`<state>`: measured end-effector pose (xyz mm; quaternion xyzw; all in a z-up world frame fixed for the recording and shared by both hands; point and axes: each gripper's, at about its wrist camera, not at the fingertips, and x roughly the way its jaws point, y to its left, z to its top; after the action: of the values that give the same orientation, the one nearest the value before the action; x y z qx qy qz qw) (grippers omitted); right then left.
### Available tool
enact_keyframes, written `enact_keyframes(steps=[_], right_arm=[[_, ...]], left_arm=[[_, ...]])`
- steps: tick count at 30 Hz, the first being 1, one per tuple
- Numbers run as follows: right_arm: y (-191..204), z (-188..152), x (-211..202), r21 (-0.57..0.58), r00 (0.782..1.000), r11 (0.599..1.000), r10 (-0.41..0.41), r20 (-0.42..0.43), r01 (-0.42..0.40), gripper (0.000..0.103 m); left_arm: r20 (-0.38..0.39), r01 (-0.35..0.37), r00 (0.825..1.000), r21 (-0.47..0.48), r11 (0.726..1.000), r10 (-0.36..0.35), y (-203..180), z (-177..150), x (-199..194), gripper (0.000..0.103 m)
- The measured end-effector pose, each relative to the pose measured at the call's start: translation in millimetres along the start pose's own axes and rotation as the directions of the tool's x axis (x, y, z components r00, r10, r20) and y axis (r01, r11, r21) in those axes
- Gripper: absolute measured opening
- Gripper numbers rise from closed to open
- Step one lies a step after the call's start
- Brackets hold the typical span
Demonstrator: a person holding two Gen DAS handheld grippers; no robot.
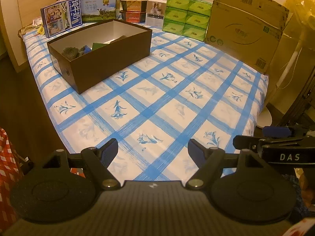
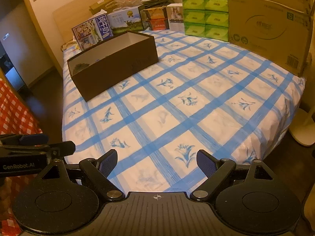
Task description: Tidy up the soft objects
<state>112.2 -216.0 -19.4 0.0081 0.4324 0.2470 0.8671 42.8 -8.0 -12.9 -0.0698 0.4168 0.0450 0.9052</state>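
A dark brown open box [image 1: 110, 59] stands on the blue-checked bed sheet [image 1: 167, 102] at the far left; it also shows in the right wrist view [image 2: 118, 64]. Inside lie several soft items: a grey-green one [image 1: 69, 51], a blue one [image 1: 86, 48] and a dark green one [image 1: 99, 44]. My left gripper [image 1: 152, 147] is open and empty above the near edge of the bed. My right gripper [image 2: 157, 159] is open and empty beside it, and its side shows in the left wrist view [image 1: 275, 147].
Milk cartons [image 1: 61, 16], small boxes [image 1: 133, 10], green tissue packs [image 1: 187, 16] and a large cardboard box [image 1: 246, 25] line the far side of the bed. A red checked cloth [image 2: 13, 110] hangs at the left. A white fan base [image 2: 303, 129] stands on the floor right.
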Motion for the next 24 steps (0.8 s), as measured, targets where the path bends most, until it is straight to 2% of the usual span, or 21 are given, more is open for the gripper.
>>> enact_keyframes(steps=[24], right_arm=[[0.8,0.4,1.8,0.002,1.0,1.0,0.003,0.002,-0.003,0.087]], left_arm=[[0.002,0.0,1.0,-0.004,1.0,0.0,4.8,1.7,1.2,0.076]])
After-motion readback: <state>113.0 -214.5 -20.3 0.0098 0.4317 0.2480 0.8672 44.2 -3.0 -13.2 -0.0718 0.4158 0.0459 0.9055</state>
